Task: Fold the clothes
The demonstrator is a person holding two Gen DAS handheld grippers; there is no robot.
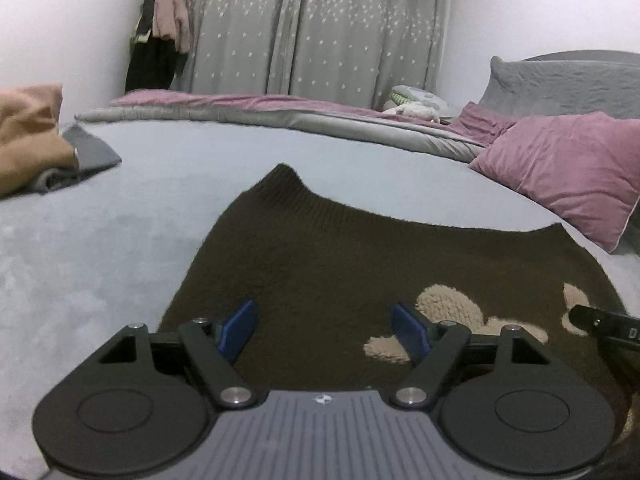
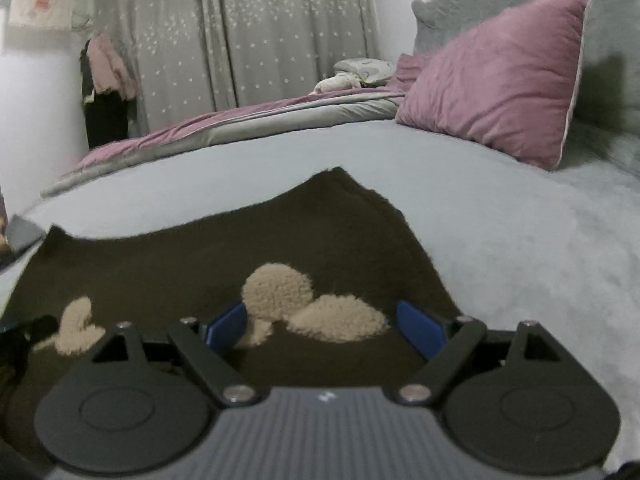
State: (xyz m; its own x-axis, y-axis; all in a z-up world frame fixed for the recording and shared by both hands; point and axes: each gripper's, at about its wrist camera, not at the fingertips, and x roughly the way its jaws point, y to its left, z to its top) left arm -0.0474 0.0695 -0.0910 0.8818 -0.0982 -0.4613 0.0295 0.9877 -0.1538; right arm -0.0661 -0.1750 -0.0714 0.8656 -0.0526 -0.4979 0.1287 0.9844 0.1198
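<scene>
Both tongs are seen with their blue-padded jaws spread wide and nothing held between them. Left gripper (image 1: 324, 330) is poised over the left part of a dark brown knitted sweater with fluffy beige appliqué patches (image 1: 360, 264), which is spread flat on the pale blue-grey bed cover (image 1: 100, 240); right gripper (image 2: 322, 330) is poised over its right part, near the beige patches.

The step in hand is judged to be the taking of the near edge for a fold. It would be done well if each side were pinched close to the edge, through all layers of the knit, at matching positions. The two corners should then be lifted together and carried evenly towards the far ribbed edge (image 1: 304, 196), so that no wrinkle is dragged in.
</scene>
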